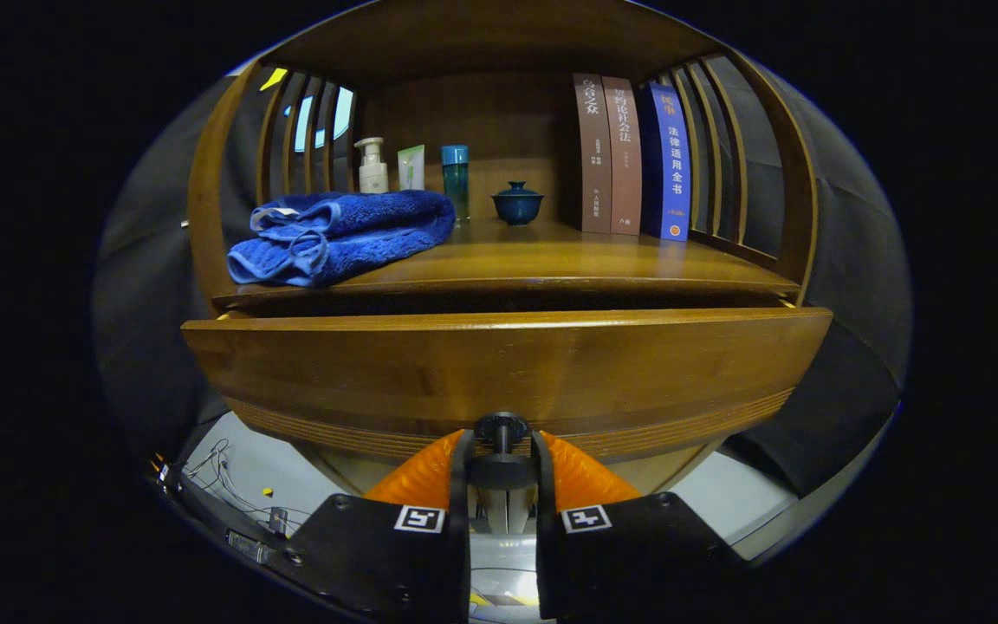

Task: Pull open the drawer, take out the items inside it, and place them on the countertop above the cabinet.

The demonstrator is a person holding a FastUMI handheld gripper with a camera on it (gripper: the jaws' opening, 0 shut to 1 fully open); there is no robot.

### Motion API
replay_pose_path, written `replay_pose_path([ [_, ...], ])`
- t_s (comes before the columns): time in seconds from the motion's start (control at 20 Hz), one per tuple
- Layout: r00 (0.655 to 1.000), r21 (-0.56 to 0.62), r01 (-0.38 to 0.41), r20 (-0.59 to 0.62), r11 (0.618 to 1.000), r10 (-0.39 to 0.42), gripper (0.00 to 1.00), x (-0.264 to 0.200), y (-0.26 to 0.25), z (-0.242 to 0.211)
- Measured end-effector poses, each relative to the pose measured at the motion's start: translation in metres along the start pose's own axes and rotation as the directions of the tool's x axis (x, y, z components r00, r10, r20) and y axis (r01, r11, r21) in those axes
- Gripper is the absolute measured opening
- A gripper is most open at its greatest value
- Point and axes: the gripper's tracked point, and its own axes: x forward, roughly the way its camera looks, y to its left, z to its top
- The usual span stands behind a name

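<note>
Fingers pinched on the dark round drawer knob, one finger pressing each side of it. Drawer front sits directly ahead of the fingers, pulled out a little from the wooden cabinet; dark gap shows between its top edge and the desk above. Drawer contents can't be seen from here. On the desk beyond the fingers: folded blue towel to the left near the front edge, pump bottle, pale tube and teal bottle behind it, lidded dark blue cup straight ahead at the back, three upright books to the right.
</note>
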Motion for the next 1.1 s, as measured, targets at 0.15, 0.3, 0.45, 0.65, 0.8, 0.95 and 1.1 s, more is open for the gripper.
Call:
replay_pose_path([
  [0.15,1.0,0.004,0.002,-0.022,1.0,-0.002,0.34,-0.029,-0.003,-0.014],
  [0.3,0.999,0.011,0.005,-0.045,1.0,-0.004,0.34,-0.059,-0.004,-0.028],
  [0.45,0.998,0.021,0.005,-0.059,1.0,-0.004,0.34,-0.083,-0.004,-0.04],
  [0.65,0.997,0.019,0.011,-0.083,1.0,-0.01,0.34,-0.105,-0.005,-0.052],
  [0.8,0.994,0.014,0.019,-0.109,1.0,-0.018,0.34,-0.113,-0.006,-0.065],
  [0.95,0.995,0.027,0.01,-0.102,1.0,-0.007,0.34,-0.114,-0.006,-0.067],
  [1.1,0.998,0.03,0.023,-0.061,0.999,-0.021,0.68,-0.126,-0.011,-0.05],
])
